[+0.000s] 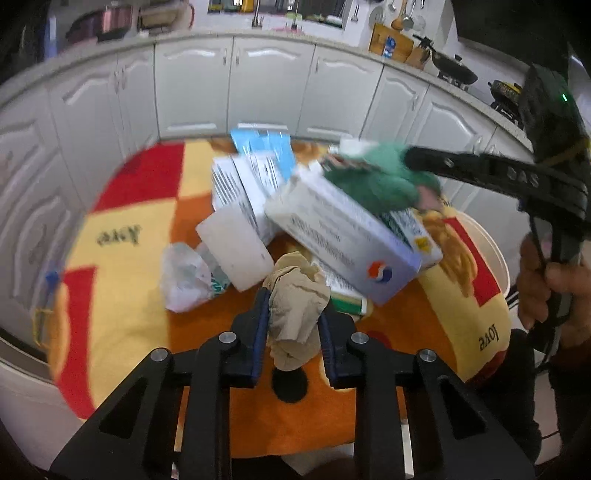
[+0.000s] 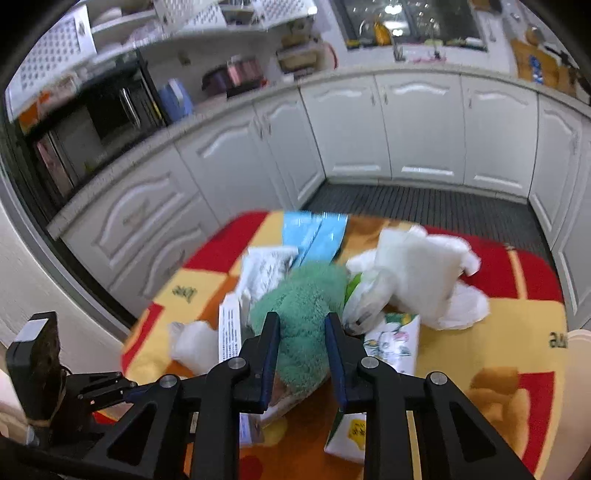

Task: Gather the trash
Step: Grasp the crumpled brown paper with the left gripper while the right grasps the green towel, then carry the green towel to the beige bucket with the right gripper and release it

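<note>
Left gripper (image 1: 293, 325): clamped on crumpled brown paper (image 1: 297, 299), taken from the near edge of the pile.
Right gripper (image 2: 301, 332): closed on green fuzzy wad (image 2: 303, 299) atop the boxes (image 1: 343, 236).
Trash: heaped mid-tablecloth (image 1: 122, 258); loose top pieces likely go first.

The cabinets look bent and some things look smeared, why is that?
Left wrist view: the fisheye lens bows the white cabinets into an arc; the green fluffy item is motion-smeared, while the brown crumpled paper stays fairly sharp. Right wrist view: same bowing, everything slightly blurred, with window glare up top.
</note>
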Available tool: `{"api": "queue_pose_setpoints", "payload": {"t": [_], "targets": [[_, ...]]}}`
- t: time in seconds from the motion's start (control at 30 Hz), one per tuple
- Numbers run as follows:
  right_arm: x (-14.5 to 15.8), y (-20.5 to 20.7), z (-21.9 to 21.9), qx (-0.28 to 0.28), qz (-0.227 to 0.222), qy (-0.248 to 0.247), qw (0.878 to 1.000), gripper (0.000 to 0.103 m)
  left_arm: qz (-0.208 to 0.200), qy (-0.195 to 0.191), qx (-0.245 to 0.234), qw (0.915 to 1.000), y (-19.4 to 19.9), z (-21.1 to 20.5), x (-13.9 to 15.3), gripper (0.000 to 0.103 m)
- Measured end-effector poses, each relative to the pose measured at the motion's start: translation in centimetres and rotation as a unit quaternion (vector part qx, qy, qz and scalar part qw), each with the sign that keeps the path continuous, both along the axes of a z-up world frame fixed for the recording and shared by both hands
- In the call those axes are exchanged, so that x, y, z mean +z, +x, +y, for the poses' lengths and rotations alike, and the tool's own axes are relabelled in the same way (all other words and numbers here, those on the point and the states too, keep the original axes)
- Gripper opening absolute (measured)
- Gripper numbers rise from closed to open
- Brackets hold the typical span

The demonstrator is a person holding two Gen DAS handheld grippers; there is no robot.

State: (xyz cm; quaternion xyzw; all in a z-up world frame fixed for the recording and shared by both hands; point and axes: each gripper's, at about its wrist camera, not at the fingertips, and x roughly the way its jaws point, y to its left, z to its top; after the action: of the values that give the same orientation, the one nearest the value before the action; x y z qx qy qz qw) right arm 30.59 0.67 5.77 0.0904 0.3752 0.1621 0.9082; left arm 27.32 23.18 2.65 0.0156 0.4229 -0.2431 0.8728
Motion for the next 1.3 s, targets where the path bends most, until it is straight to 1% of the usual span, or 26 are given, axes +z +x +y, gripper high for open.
{"api": "queue_pose_setpoints", "payload": {"t": [0.07, 0.17, 0.23, 0.33, 0.43, 0.5, 0.57, 0.63, 0.67, 0.7, 0.8, 0.87, 0.9, 0.93, 1.07, 1.2, 1.3], "targets": [[0.8, -0.8, -0.2, -0.003, -0.012, -0.005, 1.000, 0.023, -0.011, -0.002, 0.002, 0.9999, -0.2, -0.1, 1.0, 0.022], [1.1, -1.4, -0.3, -0.004, -0.013, -0.009, 1.000, 0.023, -0.014, -0.008, 0.011, 0.9998, -0.1, 0.1, 1.8, 0.022], [1.2, -2.0, -0.5, -0.006, -0.015, -0.008, 1.000, 0.022, -0.016, -0.019, 0.010, 0.9996, -0.3, 0.1, 2.5, 0.022], [1.5, -3.4, -1.2, -0.010, -0.020, -0.010, 1.000, 0.022, -0.033, -0.020, 0.004, 0.9993, -0.7, -0.3, 3.7, 0.022], [0.7, -4.5, -2.2, -0.020, -0.004, -0.013, 1.000, 0.022, -0.039, -0.023, -0.002, 0.9990, -1.0, -1.1, 4.3, 0.022], [-0.7, -4.6, -2.4, -0.023, 0.018, -0.023, 0.999, 0.022, -0.040, -0.024, -0.004, 0.9989, -1.1, -1.8, 4.4, 0.022], [-1.9, -4.5, -2.6, -0.028, 0.038, -0.015, 0.999, 0.023, -0.038, -0.025, -0.007, 0.9989, -1.2, -2.3, 4.4, 0.022], [-2.4, -4.4, -2.7, -0.037, 0.046, -0.016, 0.998, 0.036, -0.037, -0.026, -0.011, 0.9989, -1.4, -2.9, 4.4, 0.022], [-2.6, -4.2, -2.5, -0.040, 0.047, -0.020, 0.998, 0.050, -0.038, -0.026, -0.013, 0.9989, -1.5, -3.1, 4.4, 0.022], [-2.6, -4.1, -2.3, -0.036, 0.045, -0.020, 0.998, 0.053, -0.039, -0.025, -0.015, 0.9988, -1.5, -3.3, 4.4, 0.022], [-2.9, -3.7, -1.9, -0.028, 0.042, -0.017, 0.999, 0.053, -0.040, -0.024, -0.019, 0.9988, -1.7, -4.0, 4.3, 0.022], [-3.5, -3.2, -1.6, -0.015, 0.045, -0.002, 0.999, 0.052, -0.035, -0.023, -0.018, 0.9990, -1.6, -4.4, 4.2, 0.022], [-4.0, -3.1, -1.5, -0.004, 0.048, 0.011, 0.999, 0.040, -0.033, -0.023, -0.018, 0.9990, -1.5, -4.5, 4.2, 0.022], [-4.2, -3.1, -1.4, 0.000, 0.051, 0.019, 0.999, 0.032, -0.030, -0.024, -0.018, 0.9991, -1.4, -4.5, 4.2, 0.022], [-3.5, -4.3, -1.9, -0.011, 0.025, 0.019, 0.999, 0.030, -0.032, -0.027, -0.021, 0.9989, -1.3, -5.1, 4.6, 0.022], [-1.2, -6.4, -4.5, -0.034, -0.004, 0.032, 0.999, 0.030, -0.036, -0.034, -0.042, 0.9979, -1.5, -6.9, 5.0, 0.022], [0.3, -8.2, -6.6, -0.059, -0.025, 0.030, 0.998, 0.030, -0.034, -0.039, -0.062, 0.9967, -1.5, -9.1, 5.2, 0.022]]}}
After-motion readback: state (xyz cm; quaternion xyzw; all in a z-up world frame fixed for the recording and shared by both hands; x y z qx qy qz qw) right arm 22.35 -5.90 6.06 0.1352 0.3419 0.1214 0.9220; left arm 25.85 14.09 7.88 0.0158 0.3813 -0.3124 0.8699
